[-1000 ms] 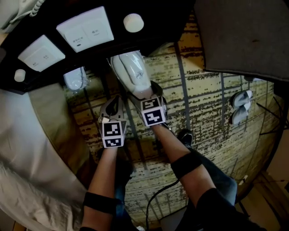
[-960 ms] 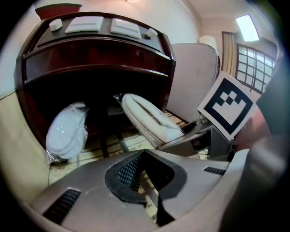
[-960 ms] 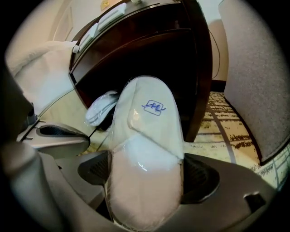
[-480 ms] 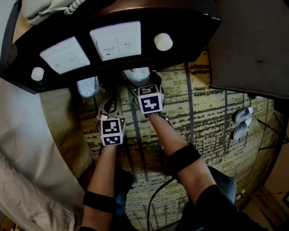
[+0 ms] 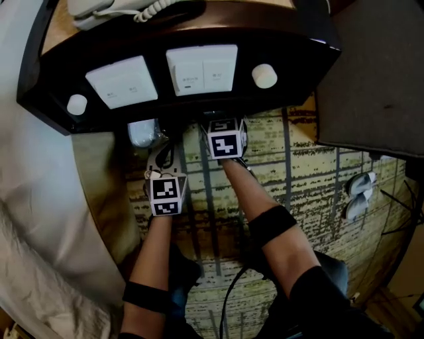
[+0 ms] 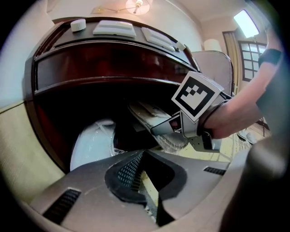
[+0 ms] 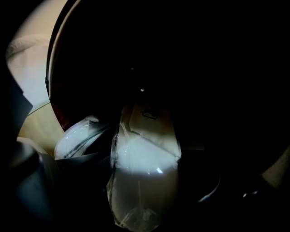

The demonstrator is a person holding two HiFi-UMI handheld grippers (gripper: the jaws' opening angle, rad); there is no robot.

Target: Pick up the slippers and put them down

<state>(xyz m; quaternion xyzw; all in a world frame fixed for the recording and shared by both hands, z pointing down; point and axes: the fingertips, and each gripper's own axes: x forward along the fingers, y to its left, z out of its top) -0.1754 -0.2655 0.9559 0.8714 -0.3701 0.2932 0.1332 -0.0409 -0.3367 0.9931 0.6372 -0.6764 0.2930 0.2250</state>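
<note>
A white slipper in clear plastic wrap (image 7: 144,167) sits between the jaws of my right gripper (image 7: 145,195), which is shut on it. The jaws have just been closing on it. In the head view that right gripper (image 5: 222,126) reaches under the dark nightstand (image 5: 179,30), and the held slipper is hidden by the nightstand's edge. The left gripper view shows this slipper (image 6: 152,115) in the right gripper (image 6: 165,129) inside the dark recess. A second wrapped slipper (image 5: 142,132) (image 6: 92,141) lies under the nightstand to the left. My left gripper (image 5: 161,157) (image 6: 146,183) is shut and empty, just short of it.
The nightstand top carries white switch panels (image 5: 201,67), two white knobs (image 5: 264,75) and a telephone (image 5: 116,8). Bedding (image 5: 40,198) lies at the left and a grey seat (image 5: 381,73) at the upper right. Another pair of slippers (image 5: 358,193) is on the patterned carpet. A cable (image 5: 228,298) runs by the legs.
Both grippers have moved forward to the nightstand. The wrapped slipper in the right gripper, plainly seen before, has gone under the nightstand's edge out of the head view.
</note>
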